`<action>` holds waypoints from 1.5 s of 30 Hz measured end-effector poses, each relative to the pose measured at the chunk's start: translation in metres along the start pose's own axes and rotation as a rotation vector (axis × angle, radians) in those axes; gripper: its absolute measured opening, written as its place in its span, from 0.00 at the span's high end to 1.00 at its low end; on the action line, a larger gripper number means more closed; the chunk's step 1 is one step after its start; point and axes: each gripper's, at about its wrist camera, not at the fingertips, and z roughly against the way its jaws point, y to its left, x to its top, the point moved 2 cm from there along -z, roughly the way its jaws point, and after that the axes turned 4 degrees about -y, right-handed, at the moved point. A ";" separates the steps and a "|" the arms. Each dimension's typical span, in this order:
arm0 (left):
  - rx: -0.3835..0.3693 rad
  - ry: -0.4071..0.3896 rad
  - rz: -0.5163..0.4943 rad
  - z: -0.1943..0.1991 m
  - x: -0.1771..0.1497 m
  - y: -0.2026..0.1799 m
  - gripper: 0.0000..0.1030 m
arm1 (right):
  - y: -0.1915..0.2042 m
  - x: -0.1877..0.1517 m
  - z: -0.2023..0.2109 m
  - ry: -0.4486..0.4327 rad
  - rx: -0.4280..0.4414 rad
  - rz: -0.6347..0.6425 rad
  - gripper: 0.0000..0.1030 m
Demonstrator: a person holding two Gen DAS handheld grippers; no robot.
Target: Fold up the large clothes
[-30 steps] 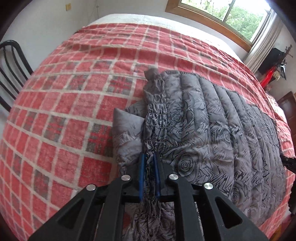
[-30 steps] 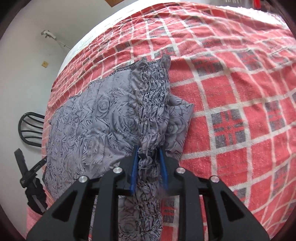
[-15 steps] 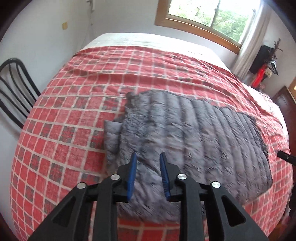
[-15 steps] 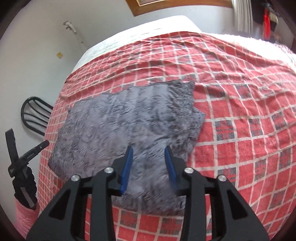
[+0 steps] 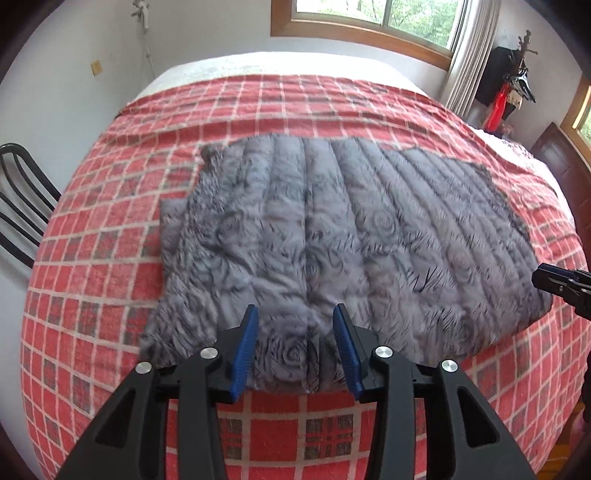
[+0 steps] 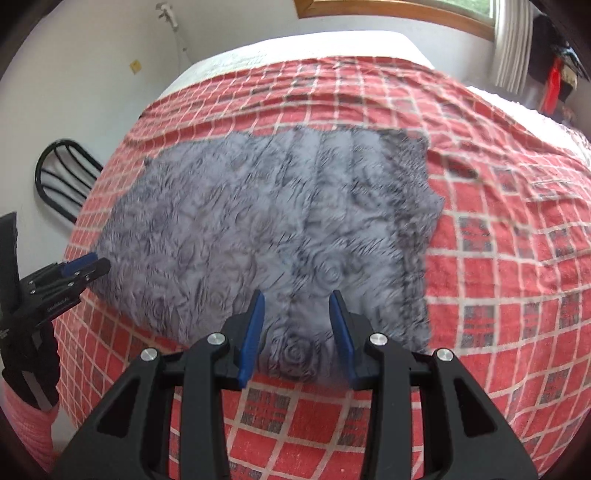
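A grey garment with a black rose print (image 5: 332, 236) lies flat and folded on the red checked bedspread (image 5: 110, 258); it also shows in the right wrist view (image 6: 258, 229). My left gripper (image 5: 295, 314) is open and empty, raised above the garment's near edge. My right gripper (image 6: 297, 299) is open and empty, also raised over the near edge. The right gripper shows at the right edge of the left wrist view (image 5: 561, 284). The left gripper shows at the left of the right wrist view (image 6: 77, 269).
A black metal chair (image 5: 22, 206) stands at the bed's left side, also in the right wrist view (image 6: 62, 181). A window (image 5: 369, 18) and curtain (image 5: 469, 55) are beyond the bed. Dark and red items (image 5: 506, 85) hang at the far right.
Both grippers let go of the gathered band of the garment, opened, and pulled back and up. The garment now lies spread on the bed.
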 end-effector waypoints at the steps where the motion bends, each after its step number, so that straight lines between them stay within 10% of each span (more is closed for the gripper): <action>1: 0.002 0.006 -0.002 -0.003 -0.003 0.000 0.59 | 0.000 -0.003 -0.004 0.011 0.000 -0.002 0.64; 32: -0.033 0.051 -0.024 -0.044 -0.036 0.002 0.56 | -0.015 -0.034 -0.047 0.041 0.039 -0.079 0.63; 45: -0.069 -0.066 0.024 -0.014 0.052 0.010 0.56 | -0.009 0.036 -0.001 -0.062 0.027 -0.054 0.60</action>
